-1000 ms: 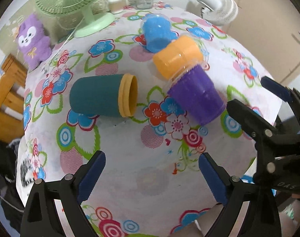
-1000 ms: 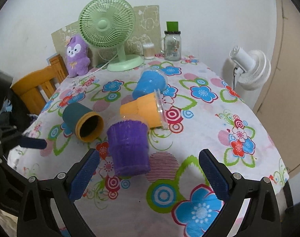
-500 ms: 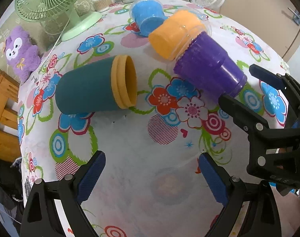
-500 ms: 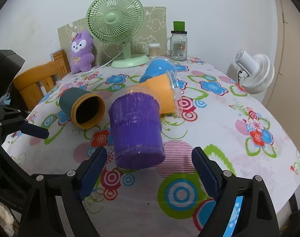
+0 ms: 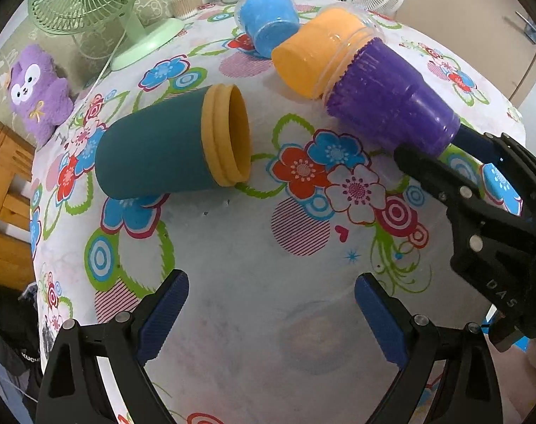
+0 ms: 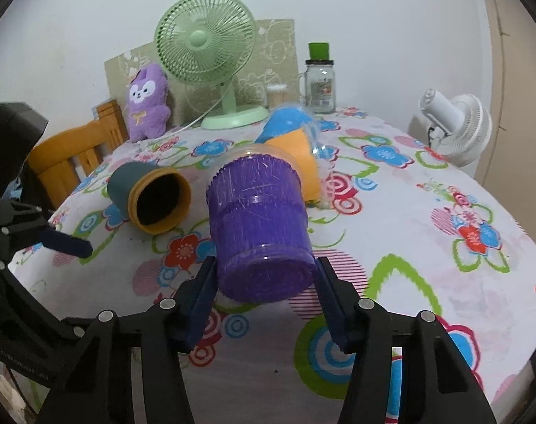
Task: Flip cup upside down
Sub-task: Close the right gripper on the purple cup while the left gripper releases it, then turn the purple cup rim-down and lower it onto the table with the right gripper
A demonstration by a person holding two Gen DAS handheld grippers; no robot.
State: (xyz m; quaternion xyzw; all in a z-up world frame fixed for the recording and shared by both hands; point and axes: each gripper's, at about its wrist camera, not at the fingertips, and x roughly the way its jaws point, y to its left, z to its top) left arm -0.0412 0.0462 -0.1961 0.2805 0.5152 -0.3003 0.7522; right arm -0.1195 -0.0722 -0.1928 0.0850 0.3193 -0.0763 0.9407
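Observation:
A purple cup (image 6: pixel 259 226) lies on its side on the floral tablecloth, its base toward my right gripper (image 6: pixel 264 282). The right gripper's blue pads (image 6: pixel 201 296) press both sides of the cup's base, shut on it. In the left wrist view the purple cup (image 5: pixel 388 102) lies at the right, with the right gripper (image 5: pixel 444 155) closed on its base. My left gripper (image 5: pixel 271 314) is open and empty over bare cloth. A teal cup with an orange rim (image 5: pixel 169 148) lies on its side to the left.
An orange cup (image 5: pixel 314 56) and a blue cup (image 5: pixel 268 17) lie on their sides behind the purple one, the orange touching it. A green fan (image 6: pixel 208 56), a purple plush (image 6: pixel 148 100), a glass jar (image 6: pixel 319 81) and a white fan (image 6: pixel 451 123) stand around the table's back and right. A wooden chair (image 6: pixel 73 148) is at left.
My right gripper moved forward and its jaws closed onto the base of the purple cup. My left gripper moved closer to the cups and stayed open.

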